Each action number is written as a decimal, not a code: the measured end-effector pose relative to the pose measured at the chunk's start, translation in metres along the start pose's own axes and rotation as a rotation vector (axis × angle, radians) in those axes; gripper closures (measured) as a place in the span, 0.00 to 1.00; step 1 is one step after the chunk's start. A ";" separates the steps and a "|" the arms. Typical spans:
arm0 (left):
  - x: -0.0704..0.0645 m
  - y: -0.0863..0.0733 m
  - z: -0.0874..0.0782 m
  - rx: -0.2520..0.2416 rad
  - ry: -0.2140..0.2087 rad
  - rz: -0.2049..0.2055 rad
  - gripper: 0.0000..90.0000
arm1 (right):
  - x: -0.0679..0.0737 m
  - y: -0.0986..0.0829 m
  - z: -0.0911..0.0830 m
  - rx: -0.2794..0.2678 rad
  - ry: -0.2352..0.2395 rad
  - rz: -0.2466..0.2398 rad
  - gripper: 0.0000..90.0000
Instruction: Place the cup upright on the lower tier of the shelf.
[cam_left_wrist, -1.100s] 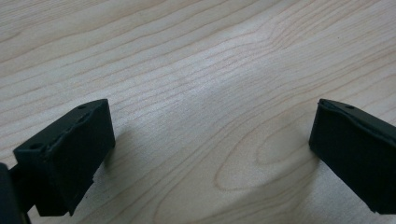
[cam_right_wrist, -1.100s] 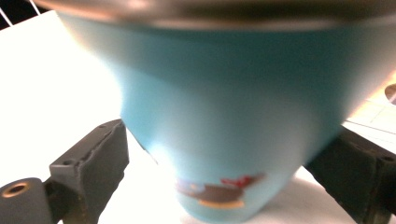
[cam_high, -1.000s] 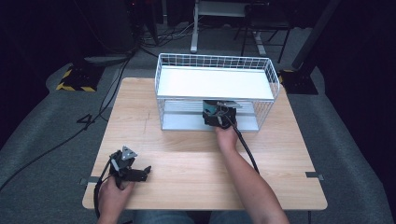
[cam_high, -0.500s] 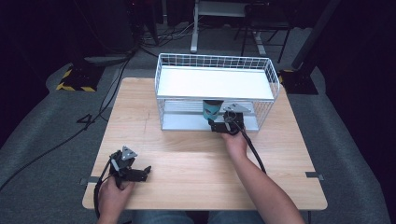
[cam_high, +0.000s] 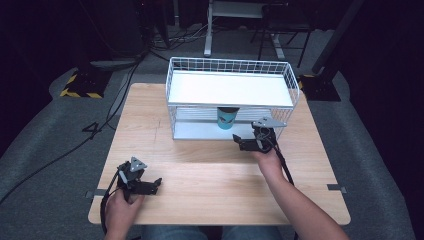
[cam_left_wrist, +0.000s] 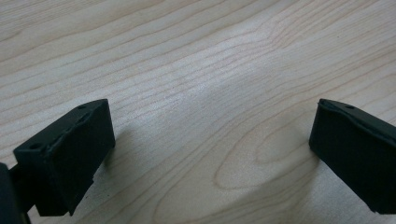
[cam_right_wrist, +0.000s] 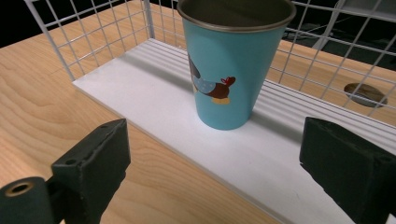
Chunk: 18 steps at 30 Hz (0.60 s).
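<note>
cup (cam_right_wrist: 235, 65): teal, bird print, stood upright on the lower shelf (cam_right_wrist: 196, 135) of the white wire rack (cam_high: 231, 85), near the shelf's front edge, under the rack's top shelf; nothing touched it
right gripper (cam_high: 245, 142): sat just in front of the rack on the cup's right, over the tabletop (cam_high: 210, 170); jaws spread wide, empty, cup apart from both jaws in the right gripper view
left gripper (cam_high: 150, 184): well away from the rack, at the near left of the tabletop; jaws wide apart, held nothing, bare wood between them in the left gripper view
rack: two tiers, at the far middle of the tabletop; top shelf bare, lower shelf carried the cup alone
progress: judged near done; cup looked placed on the rack's lower shelf and let go
left to do: probably just clearing the right gripper off from the rack; no other loose item lay near the rack to load
risk: low; cup sat close to the rack's front edge, a knock from the jaws could tip it
</note>
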<state>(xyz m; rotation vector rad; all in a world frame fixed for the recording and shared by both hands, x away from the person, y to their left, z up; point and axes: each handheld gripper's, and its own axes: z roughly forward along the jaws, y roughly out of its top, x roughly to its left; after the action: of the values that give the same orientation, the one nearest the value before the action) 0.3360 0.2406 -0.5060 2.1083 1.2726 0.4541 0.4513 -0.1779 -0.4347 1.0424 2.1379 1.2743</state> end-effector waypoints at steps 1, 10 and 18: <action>0.000 0.000 0.000 0.000 0.000 0.000 0.01 | 0.000 0.000 0.000 0.000 0.000 0.000 0.10; 0.000 0.000 0.000 0.000 -0.001 0.000 0.01 | -0.006 -0.007 -0.031 0.004 0.020 0.012 0.13; 0.000 0.000 0.000 -0.001 -0.002 -0.003 0.01 | -0.015 -0.017 -0.064 0.027 0.026 0.004 0.15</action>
<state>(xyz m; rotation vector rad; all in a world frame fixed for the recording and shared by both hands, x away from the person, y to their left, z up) 0.3363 0.2404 -0.5061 2.1053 1.2746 0.4511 0.4104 -0.2293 -0.4190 1.0464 2.1791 1.2715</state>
